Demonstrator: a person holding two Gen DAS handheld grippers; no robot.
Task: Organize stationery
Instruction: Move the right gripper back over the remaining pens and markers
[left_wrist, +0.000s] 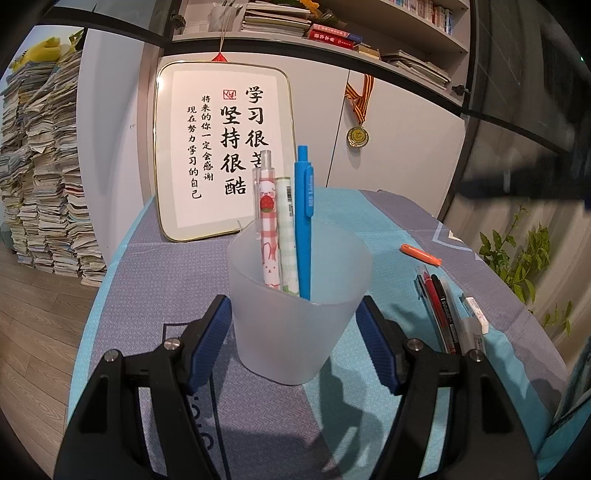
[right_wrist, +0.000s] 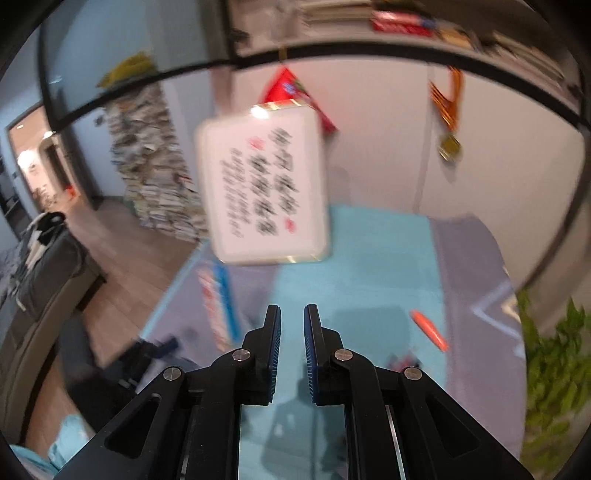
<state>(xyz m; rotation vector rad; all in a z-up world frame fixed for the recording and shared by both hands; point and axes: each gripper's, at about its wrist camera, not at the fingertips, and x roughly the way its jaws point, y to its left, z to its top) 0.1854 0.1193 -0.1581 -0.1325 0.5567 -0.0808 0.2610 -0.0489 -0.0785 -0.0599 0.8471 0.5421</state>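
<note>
Here the frosted cup (left_wrist: 297, 314) sits clamped in the left hand-held gripper (left_wrist: 295, 347).

The left wrist view is sharp and evenly lit by soft indoor light, with black lettering crisp on the framed sign (left_wrist: 221, 147). Dark shadows fall toward the camera across the bench cloth (left_wrist: 147, 280) below the frosted cup (left_wrist: 295, 314). The right wrist view is smeared by motion blur: its framed sign (right_wrist: 264, 188) is unreadable, though the fingers (right_wrist: 274, 339) stay sharp. Both pictures bend strongly at their edges and darken to black corners.
</note>
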